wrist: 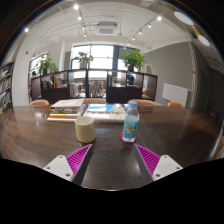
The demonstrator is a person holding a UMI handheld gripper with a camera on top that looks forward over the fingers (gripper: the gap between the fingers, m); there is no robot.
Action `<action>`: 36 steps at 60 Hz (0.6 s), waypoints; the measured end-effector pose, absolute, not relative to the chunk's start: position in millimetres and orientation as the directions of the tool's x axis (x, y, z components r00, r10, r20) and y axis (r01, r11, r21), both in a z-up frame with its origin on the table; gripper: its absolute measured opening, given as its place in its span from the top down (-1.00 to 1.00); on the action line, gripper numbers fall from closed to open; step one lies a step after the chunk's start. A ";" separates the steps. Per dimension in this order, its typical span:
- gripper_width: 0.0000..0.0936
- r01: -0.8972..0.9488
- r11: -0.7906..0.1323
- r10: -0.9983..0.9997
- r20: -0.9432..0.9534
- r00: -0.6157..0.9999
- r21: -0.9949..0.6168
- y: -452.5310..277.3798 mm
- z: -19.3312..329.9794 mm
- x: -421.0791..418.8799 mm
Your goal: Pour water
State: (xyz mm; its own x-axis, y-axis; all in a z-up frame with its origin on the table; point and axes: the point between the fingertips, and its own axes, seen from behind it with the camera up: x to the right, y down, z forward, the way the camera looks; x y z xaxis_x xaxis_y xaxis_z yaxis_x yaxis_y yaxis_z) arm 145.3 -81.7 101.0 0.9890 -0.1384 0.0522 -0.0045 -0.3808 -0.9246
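A clear plastic water bottle [131,123] with a blue label and red cap stands upright on the dark wooden table [110,155], beyond my right finger. A cream-coloured cup [85,129] stands to its left, beyond my left finger. My gripper [112,160] is open and empty, its magenta pads [78,158] spread wide on either side of a bare stretch of table. Both objects are ahead of the fingertips and apart from them.
A stack of books [68,106] lies on the table behind the cup. Chairs [124,95] stand along the table's far side. Potted plants [132,60] and large windows fill the back of the room.
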 end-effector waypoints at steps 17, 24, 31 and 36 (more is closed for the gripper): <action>-0.84 -0.027 -0.300 -0.097 0.002 0.995 -0.954 -124.6 140.6 74.2; -0.83 -0.002 -0.290 -0.080 0.022 0.997 -0.957 -133.1 147.3 50.5; -0.84 0.019 -0.281 -0.049 0.034 0.998 -0.959 -141.2 152.7 25.3; -0.84 0.035 -0.263 -0.022 0.042 0.999 -0.964 -146.6 158.5 8.2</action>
State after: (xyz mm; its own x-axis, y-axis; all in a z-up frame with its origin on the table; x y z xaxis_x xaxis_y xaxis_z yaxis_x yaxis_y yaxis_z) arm 8.2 -146.6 158.5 0.9989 -0.0219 0.0421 0.0349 -0.2627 -0.9642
